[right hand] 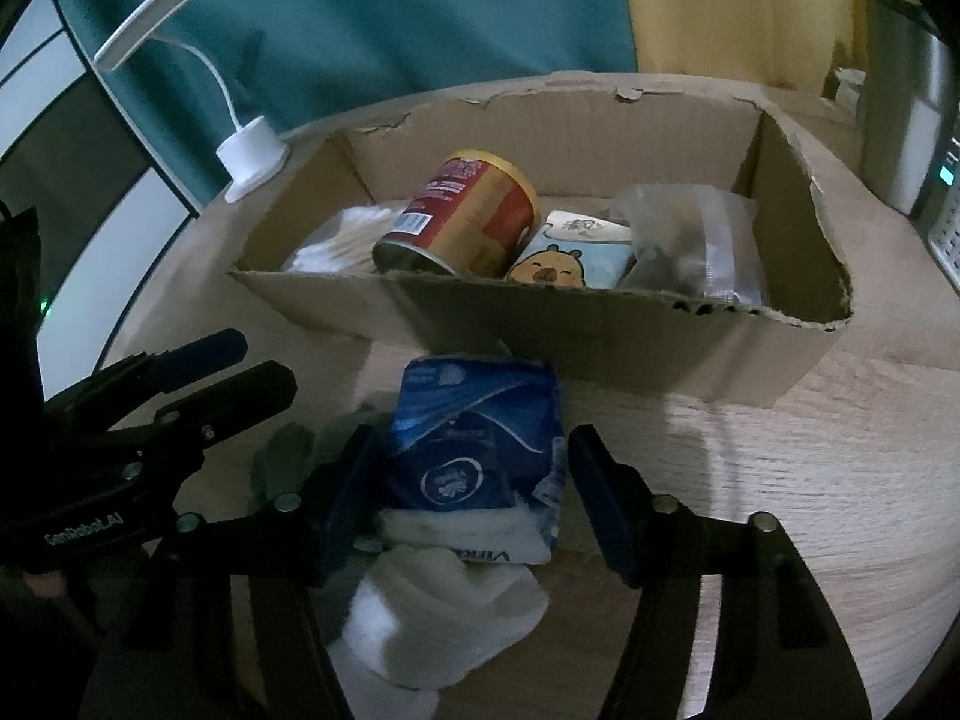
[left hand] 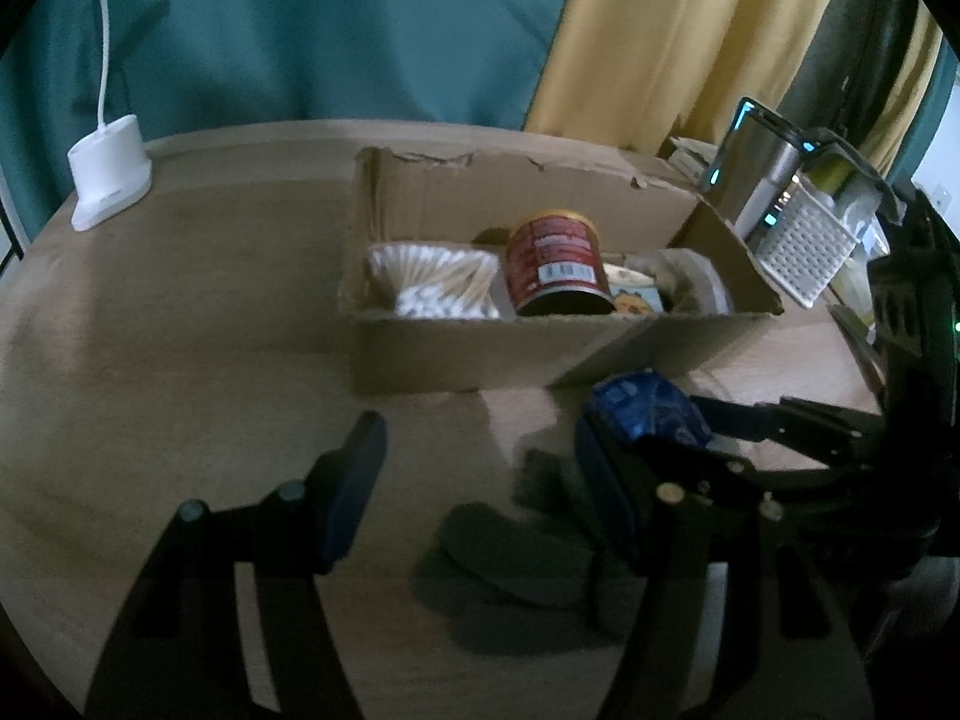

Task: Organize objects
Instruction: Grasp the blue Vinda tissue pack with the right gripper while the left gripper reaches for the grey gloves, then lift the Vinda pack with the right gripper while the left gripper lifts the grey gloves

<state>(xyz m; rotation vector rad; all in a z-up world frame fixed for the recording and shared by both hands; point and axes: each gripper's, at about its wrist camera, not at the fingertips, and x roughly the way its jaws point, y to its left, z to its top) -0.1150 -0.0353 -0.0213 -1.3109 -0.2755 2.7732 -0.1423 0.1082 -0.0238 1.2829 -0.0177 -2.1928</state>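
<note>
Wooden tabletop (right hand: 840, 480) under dim light, teal and yellow curtains hanging behind.

Right gripper (right hand: 474, 480) is straddling a blue tissue pack (right hand: 474, 444) lying on the table, white tissue spilling from its near end; the left pad is touching the pack, the right pad is standing just clear, so the jaws are apart. Left gripper (left hand: 480, 480) is hovering beside it, jaws apart and gripping nothing. Just beyond the pack, a torn cardboard box (right hand: 660, 348) is holding a tipped red-and-gold can (right hand: 474, 216), cotton swabs (left hand: 432, 282), a cartoon-printed packet (right hand: 570, 258) and a clear bag (right hand: 690, 240). A white lamp base (left hand: 108, 174) is standing well off to the left.
</note>
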